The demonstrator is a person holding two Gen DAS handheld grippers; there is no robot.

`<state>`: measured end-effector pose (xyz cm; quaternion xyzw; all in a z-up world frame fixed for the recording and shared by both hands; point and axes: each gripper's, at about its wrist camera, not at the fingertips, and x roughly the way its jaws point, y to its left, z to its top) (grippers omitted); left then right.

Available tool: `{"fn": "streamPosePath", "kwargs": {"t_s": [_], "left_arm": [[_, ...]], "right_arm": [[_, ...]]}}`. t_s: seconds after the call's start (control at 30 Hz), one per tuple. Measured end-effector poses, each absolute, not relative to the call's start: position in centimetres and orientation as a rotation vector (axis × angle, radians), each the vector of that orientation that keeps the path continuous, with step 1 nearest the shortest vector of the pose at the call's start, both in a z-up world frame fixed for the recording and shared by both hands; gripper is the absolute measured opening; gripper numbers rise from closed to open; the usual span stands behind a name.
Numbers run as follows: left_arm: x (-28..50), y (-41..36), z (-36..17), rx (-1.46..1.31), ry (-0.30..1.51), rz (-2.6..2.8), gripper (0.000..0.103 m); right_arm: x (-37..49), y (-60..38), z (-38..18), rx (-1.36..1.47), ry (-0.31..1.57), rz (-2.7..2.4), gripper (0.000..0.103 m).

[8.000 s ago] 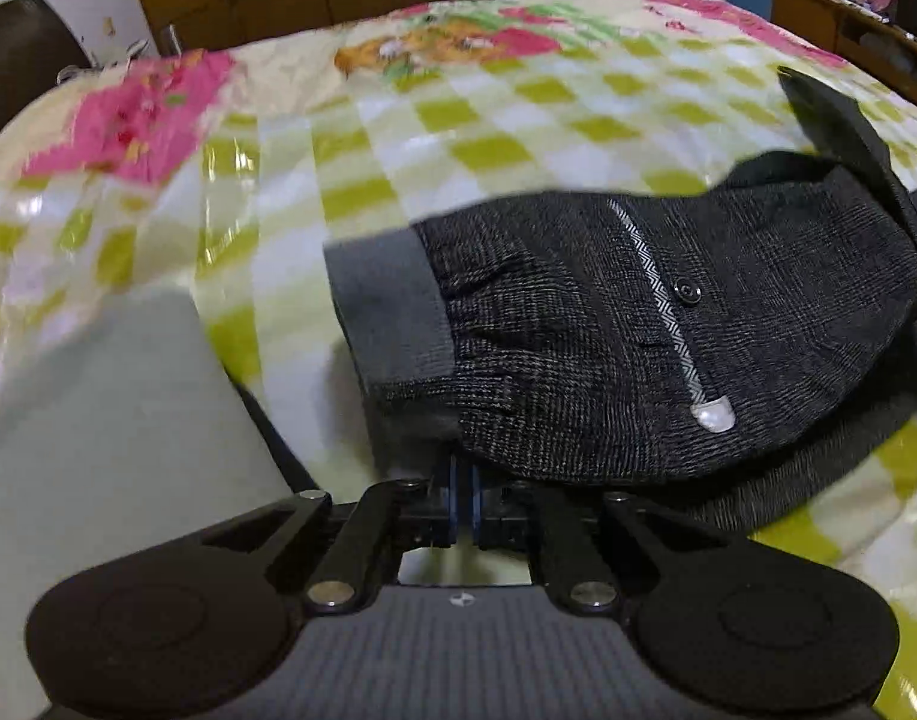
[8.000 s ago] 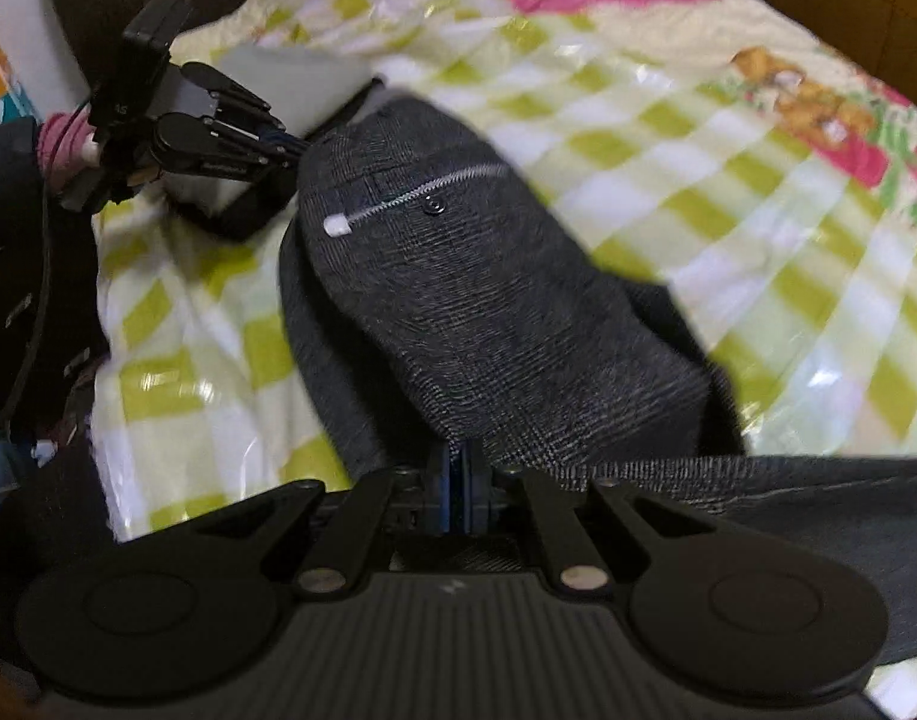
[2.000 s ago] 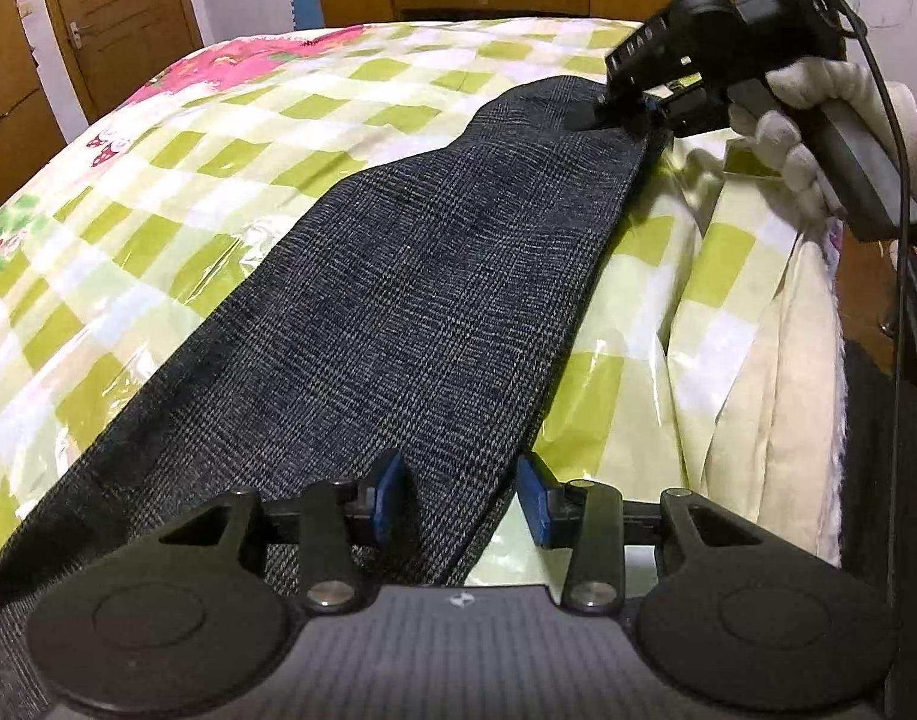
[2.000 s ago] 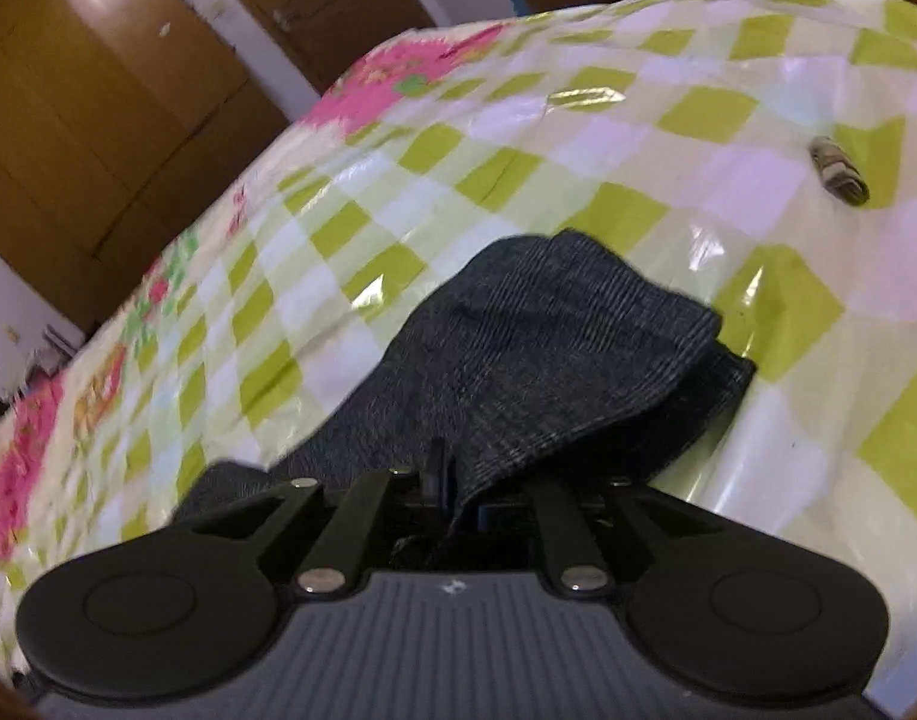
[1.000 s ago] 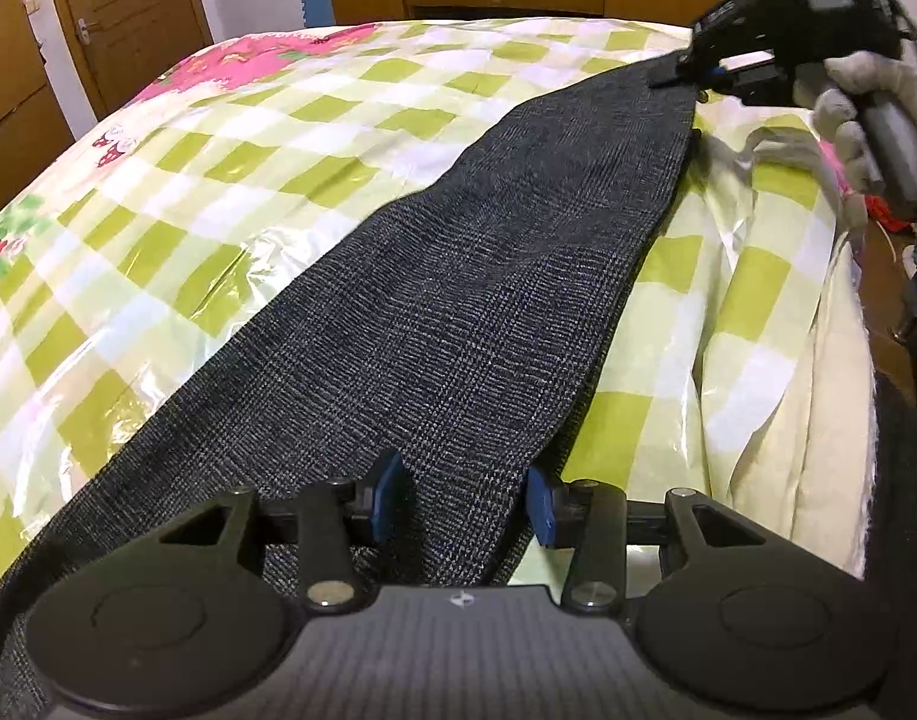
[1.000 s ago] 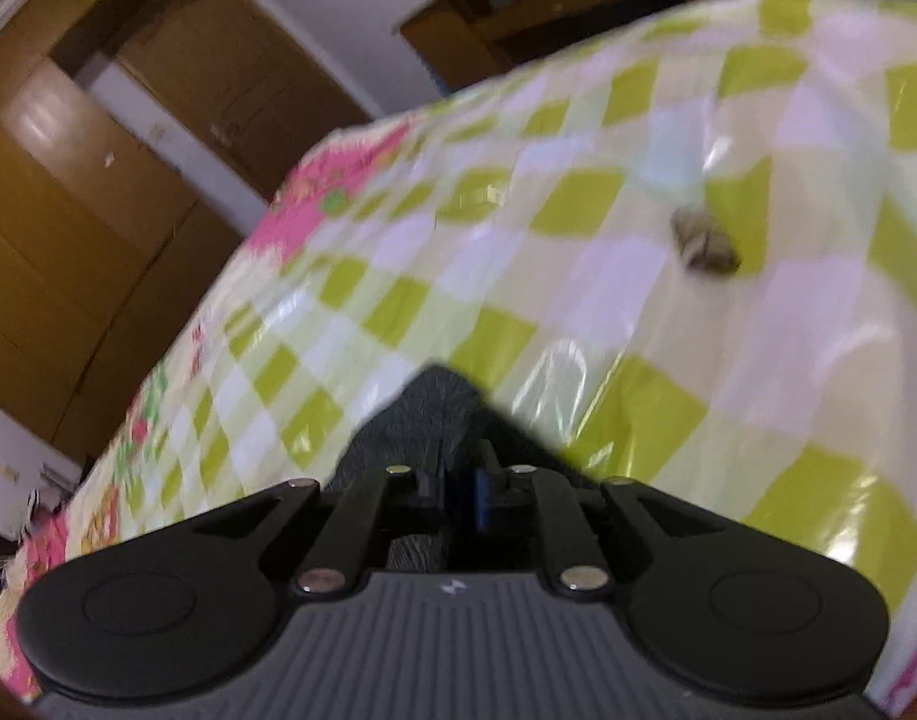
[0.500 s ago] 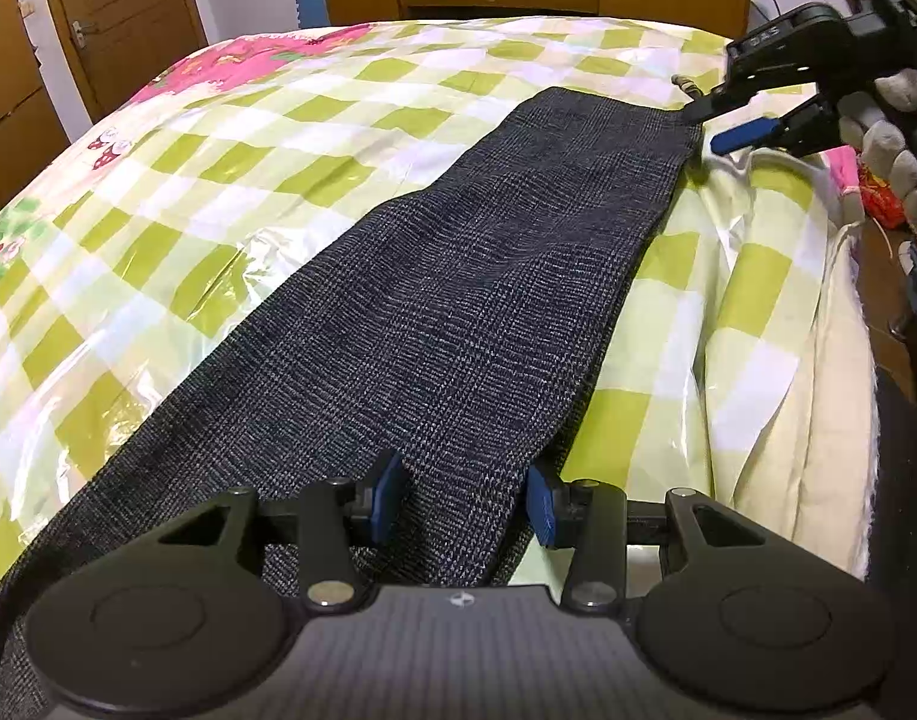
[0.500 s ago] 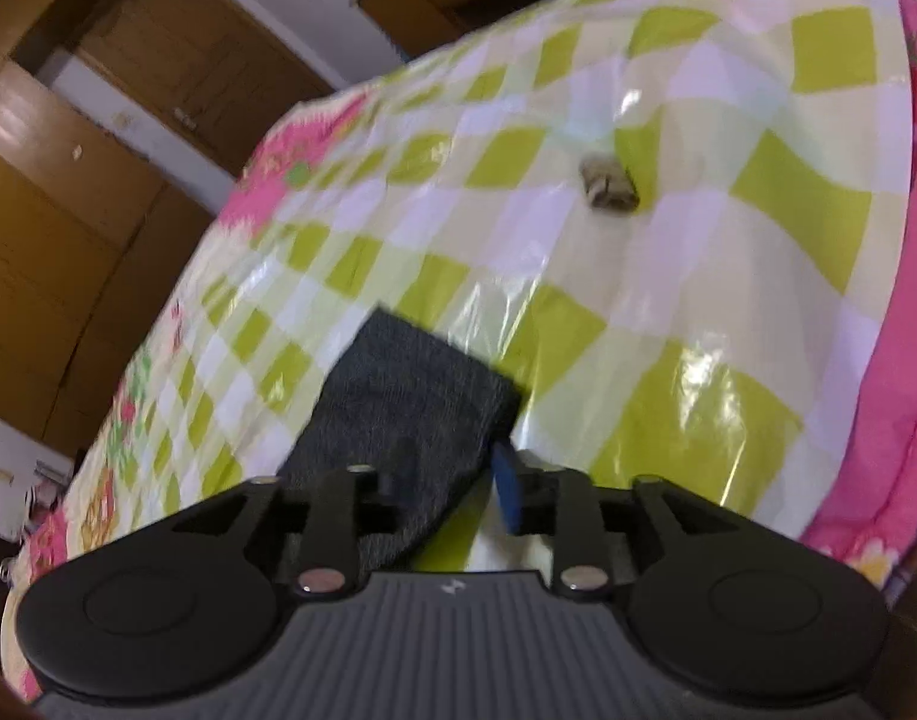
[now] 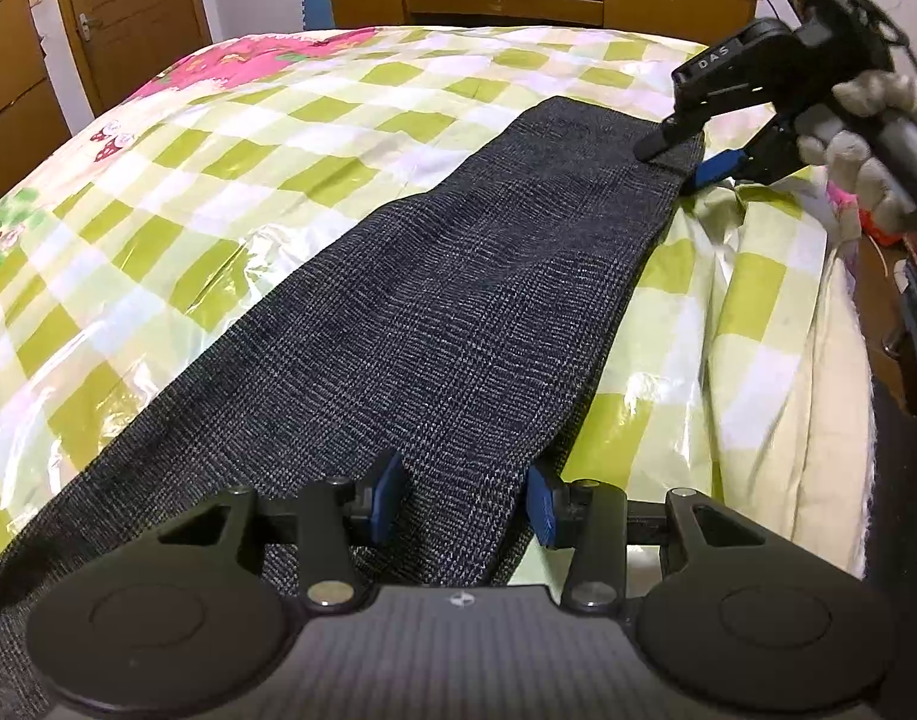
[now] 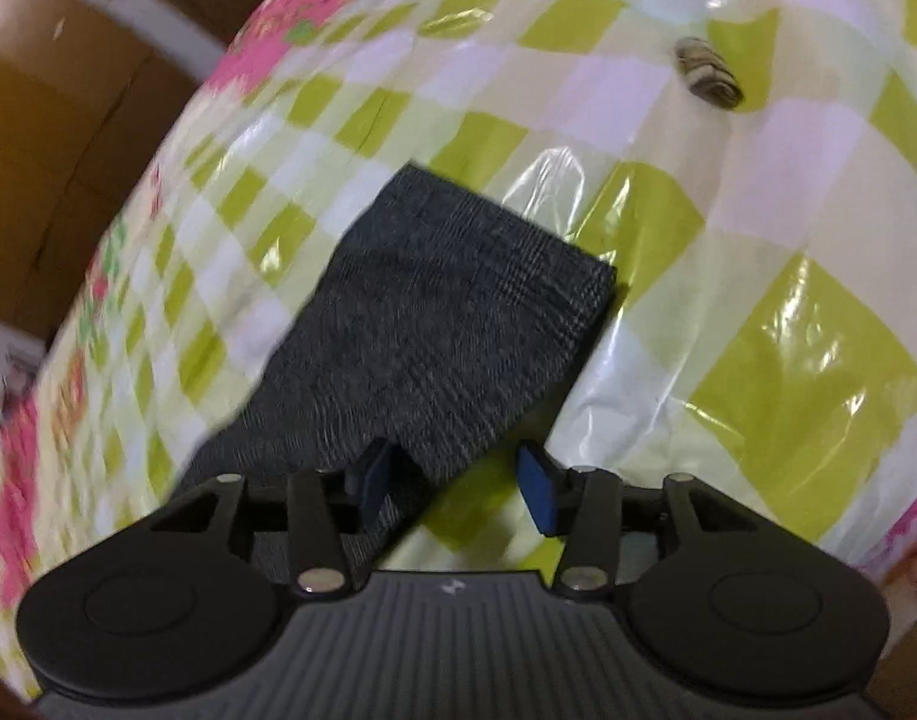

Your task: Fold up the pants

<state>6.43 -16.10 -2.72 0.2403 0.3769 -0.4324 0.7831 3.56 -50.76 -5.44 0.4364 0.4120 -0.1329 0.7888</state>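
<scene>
Trousers (image 9: 458, 312) lay lengthwise along checked bedspread (image 9: 230, 138) | soft, limp, light; best pinched at hem corners | left gripper (image 9: 461, 501) open, astride cloth | right gripper (image 10: 458, 480) opening, hem edge between pads, released

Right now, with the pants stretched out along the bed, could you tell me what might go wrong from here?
1. The pants lie close to the bed's edge, so a tug could drag them off.
2. The right gripper is opening with the hem corner between its pads; the fabric may snag as it leaves.
3. The plastic cover looks slick and wrinkled, so the pants may slide during folding.
</scene>
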Motion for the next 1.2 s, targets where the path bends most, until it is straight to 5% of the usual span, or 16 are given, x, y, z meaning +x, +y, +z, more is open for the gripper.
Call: {"fn": "streamPosePath", "kwargs": {"t_s": [0.33,0.43,0.5,0.53,0.73,0.8,0.9,1.1,1.2], "left_arm": [[6.7,-16.4,-2.6,0.522,0.818,-0.932,0.056],[6.7,-16.4,-2.3,0.491,0.811,-0.928,0.056],[6.7,-16.5,-2.2,0.474,0.803,-0.929,0.056],[6.6,-16.6,-2.1,0.472,0.797,-0.93,0.056],[6.1,-17.5,0.1,0.382,0.707,-0.977,0.058],[6.8,-18.7,-1.4,0.398,0.804,-0.98,0.061],[6.3,-19.3,-2.9,0.446,0.861,-0.997,0.061],[5.1,-18.1,-2.4,0.473,0.892,-0.998,0.062],[4.9,-16.5,-2.0,0.427,0.904,-0.982,0.062]], "right_arm": [[2.3,-50.2,-5.0,0.88,0.547,-0.314,0.049],[5.3,-50.6,-7.3,0.936,0.668,-0.276,0.049],[5.4,-50.4,-7.5,0.914,0.658,-0.285,0.033],[5.3,-50.4,-7.4,0.918,0.646,-0.282,0.007],[3.2,-52.5,-5.6,1.07,0.461,-0.233,0.005],[2.6,-52.4,-5.0,1.048,0.407,-0.262,0.005],[3.0,-54.0,-7.4,1.075,0.565,-0.34,0.005],[3.4,-53.7,-5.9,1.004,0.58,-0.262,0.013],[4.7,-53.6,-7.0,0.992,0.679,-0.304,0.007]]}}
